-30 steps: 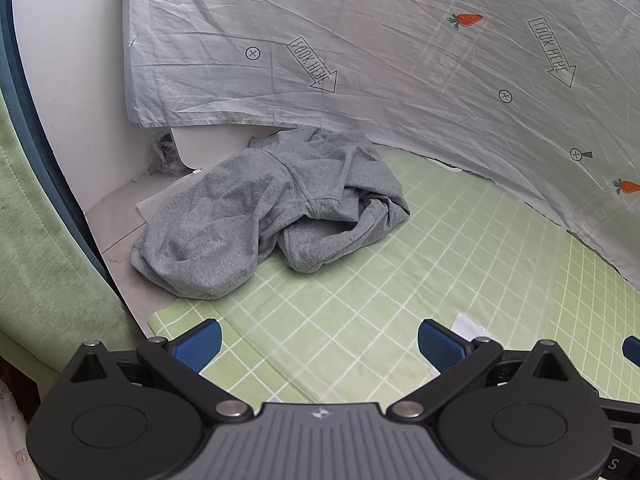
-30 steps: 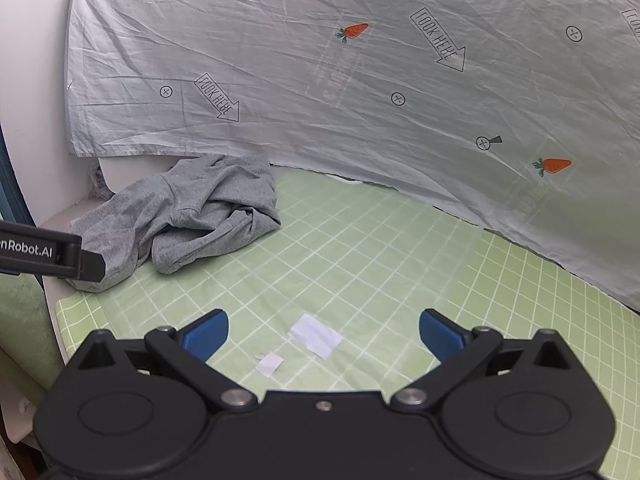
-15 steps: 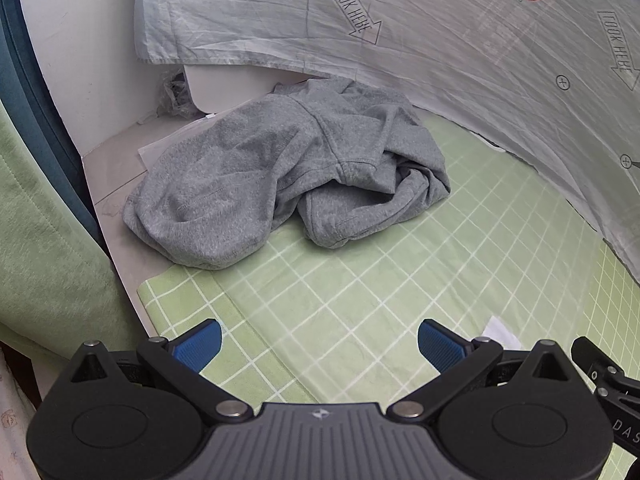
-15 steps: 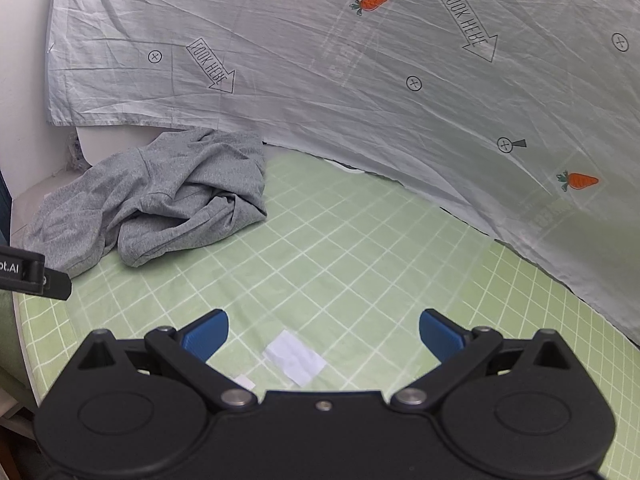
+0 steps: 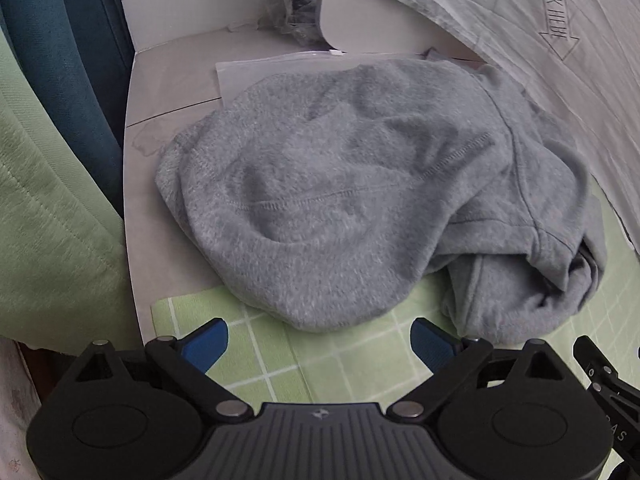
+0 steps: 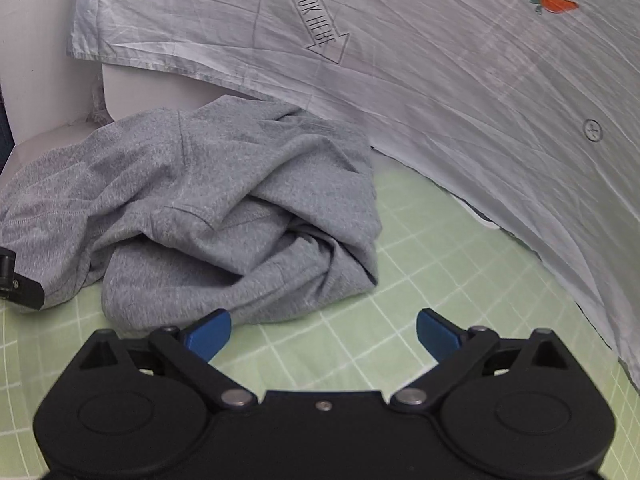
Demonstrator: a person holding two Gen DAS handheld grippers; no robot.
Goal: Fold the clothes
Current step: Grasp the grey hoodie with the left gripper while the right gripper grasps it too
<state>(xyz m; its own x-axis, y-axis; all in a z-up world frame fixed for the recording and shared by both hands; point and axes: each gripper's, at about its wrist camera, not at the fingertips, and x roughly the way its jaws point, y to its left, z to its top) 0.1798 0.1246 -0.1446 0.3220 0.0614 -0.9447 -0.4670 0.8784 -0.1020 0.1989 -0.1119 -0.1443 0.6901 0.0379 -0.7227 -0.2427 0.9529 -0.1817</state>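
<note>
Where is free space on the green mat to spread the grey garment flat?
The mat is bare between the grey garment and the hanging sheet, and forward to the right gripper. It is crowded at the left: the garment is heaped over the mat's corner onto the white board. The left gripper, jaws closing with nothing between them, is at its near edge.

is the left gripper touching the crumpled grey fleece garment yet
Apart. In the left wrist view, green checked mat shows between the closing left gripper and the grey garment.

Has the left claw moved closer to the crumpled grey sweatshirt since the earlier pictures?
Yes. The left claw has come toward the crumpled grey sweatshirt, which fills far more of its view against the green checked mat.
</note>
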